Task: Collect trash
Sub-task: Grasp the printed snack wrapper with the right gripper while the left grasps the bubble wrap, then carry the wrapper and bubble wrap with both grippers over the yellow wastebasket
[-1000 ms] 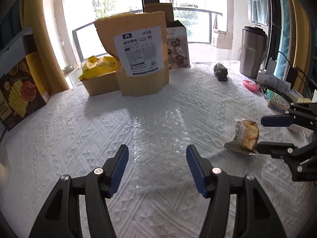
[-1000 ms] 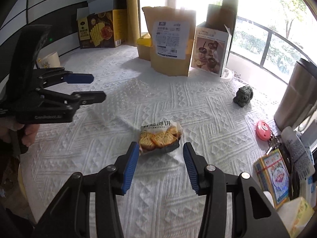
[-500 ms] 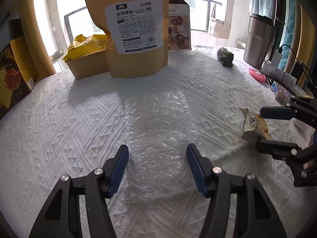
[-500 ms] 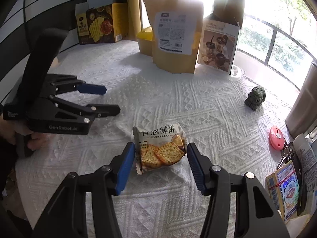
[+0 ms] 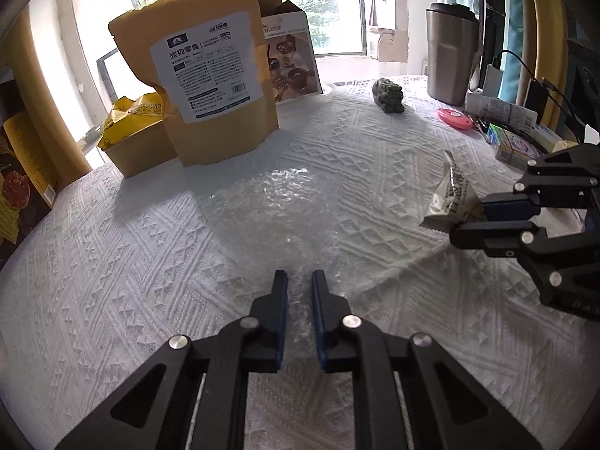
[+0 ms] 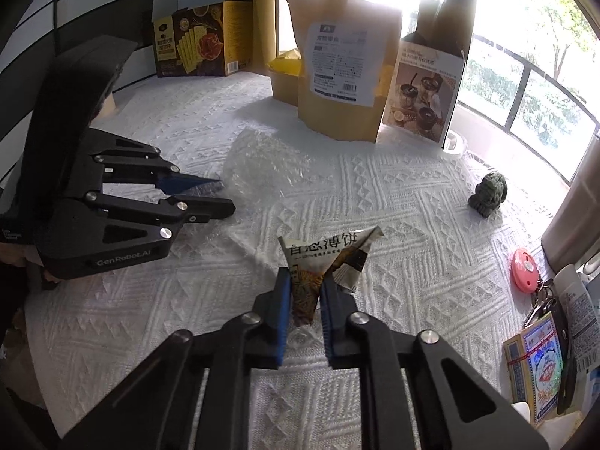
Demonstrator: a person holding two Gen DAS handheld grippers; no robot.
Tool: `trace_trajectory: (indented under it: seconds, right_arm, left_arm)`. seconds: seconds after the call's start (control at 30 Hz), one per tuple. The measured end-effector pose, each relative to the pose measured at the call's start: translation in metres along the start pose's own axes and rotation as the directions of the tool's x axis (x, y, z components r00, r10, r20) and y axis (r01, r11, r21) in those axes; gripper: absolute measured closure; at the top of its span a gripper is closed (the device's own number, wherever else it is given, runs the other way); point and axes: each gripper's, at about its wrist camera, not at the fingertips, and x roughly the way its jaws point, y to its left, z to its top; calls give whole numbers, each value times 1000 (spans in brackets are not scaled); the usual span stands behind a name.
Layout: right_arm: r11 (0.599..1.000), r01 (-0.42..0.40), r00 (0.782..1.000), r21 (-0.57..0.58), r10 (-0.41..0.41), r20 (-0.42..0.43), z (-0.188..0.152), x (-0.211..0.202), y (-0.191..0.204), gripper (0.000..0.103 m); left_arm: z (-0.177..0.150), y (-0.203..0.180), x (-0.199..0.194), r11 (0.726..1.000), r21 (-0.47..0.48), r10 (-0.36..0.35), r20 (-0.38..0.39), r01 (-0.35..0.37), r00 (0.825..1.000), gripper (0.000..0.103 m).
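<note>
**Both grippers clamped on trash over the white desk**

The right gripper has its jaws pressed onto the lower end of a cracker wrapper, which crumples into a wedge and stands up between the blue pads, its printed top flaring above them. In the left wrist view the same wrapper sticks out of the right gripper above the textured white cloth covering the desk.

The left gripper has its jaws drawn nearly together at the near edge of a clear sheet of bubble wrap lying flat on the cloth; a thin strip of the plastic seems to run between the pads, though the sheet's transparency makes the grip hard to confirm. From the right wrist view the left gripper points at that sheet.

Behind stand a tan pouch, a printed box, a small dark figurine, a steel tumbler and a pink round tag.
</note>
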Motion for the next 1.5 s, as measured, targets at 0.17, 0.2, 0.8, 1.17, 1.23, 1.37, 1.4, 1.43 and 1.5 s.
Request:
trace_trajectory:
  seconds: [0.17,0.2,0.8,1.17,1.23,1.37,1.4,1.43,1.5]
  right_arm:
    - [1000,8,1000,-15,-8,8,-5,-9,5,93]
    - [1000,9,1000,-15,-9,12,-6,-11,5,94]
    - [996,27,999,-87,-23,46,-38,-77,65,94]
    - [991,25,996,-135,-14,84,-59,-120,114,94]
    - [991,19,995,-135,-6,97,-62,-128,123,94]
    - [988,24,992,-151,-4,128,-69,-142,145,94]
    - [987,26,991,-156,-4,135,-71,-144,149,94]
    - [986,26,990,-162,-3,144,-73,-148,156,94]
    - [986,18,986,-163,9,164,-78,-155,168,94]
  left_arm:
    - [-6,-9,-14,1000,9,-8,14,8,1000,93]
    - [-8,-10,-18,1000,7,-9,17,9,1000,93]
    - [-58,-35,-131,999,-17,31,172,-29,985,93]
    - [-98,-35,-189,996,-89,40,226,-20,973,93]
    - [-110,-33,-201,994,-102,46,232,-23,972,93]
    - [-136,-28,-223,989,-143,65,243,-31,968,93]
    - [-143,-26,-229,988,-154,69,247,-31,966,93]
    - [-150,-25,-234,986,-161,74,251,-34,965,93]
    - [-164,-23,-244,982,-181,90,256,-44,962,93]
